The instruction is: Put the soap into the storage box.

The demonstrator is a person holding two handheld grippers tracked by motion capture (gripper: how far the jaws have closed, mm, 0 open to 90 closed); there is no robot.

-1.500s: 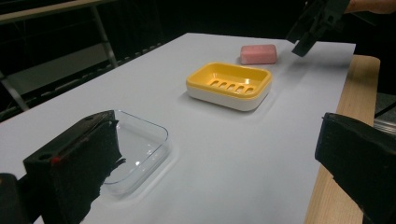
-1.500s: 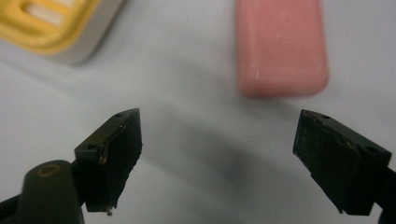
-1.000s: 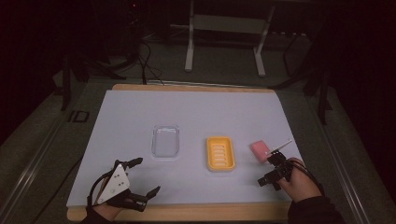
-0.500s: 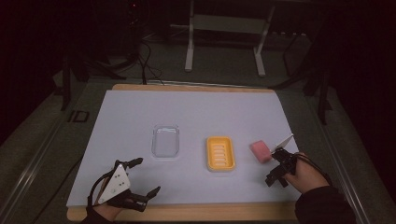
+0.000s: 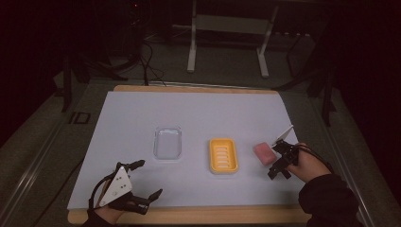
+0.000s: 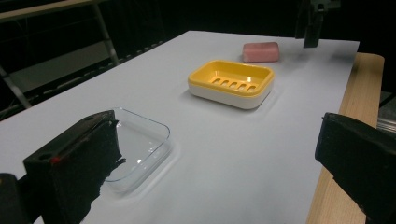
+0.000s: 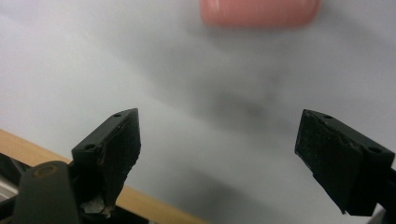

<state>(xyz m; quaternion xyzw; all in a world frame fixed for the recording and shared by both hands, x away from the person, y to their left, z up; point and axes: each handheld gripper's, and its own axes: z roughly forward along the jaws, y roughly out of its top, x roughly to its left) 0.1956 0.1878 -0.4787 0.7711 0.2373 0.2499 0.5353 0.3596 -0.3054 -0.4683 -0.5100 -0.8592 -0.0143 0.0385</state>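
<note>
Soap: pink rounded soap bar point(image 5: 264, 152) lies on the counter, just ahead of the right tongs point(image 5: 279, 161), untouched.
Right tongs: spread, empty.
Left tongs point(image 5: 142, 182): spread, empty, near front edge.
Counter: white sheet point(image 5: 198, 113) over wood; yellow slotted plastic soap dish point(image 5: 222, 155) and clear plastic lid point(image 5: 168, 142) mid-counter.
Room: dark; bare sheet beyond.

In the right gripper view, the pink soap point(image 7: 259, 11) beyond the open jaws is blurred and cut off by the top edge; in the left gripper view, both jaws run off the frame's bottom.
</note>
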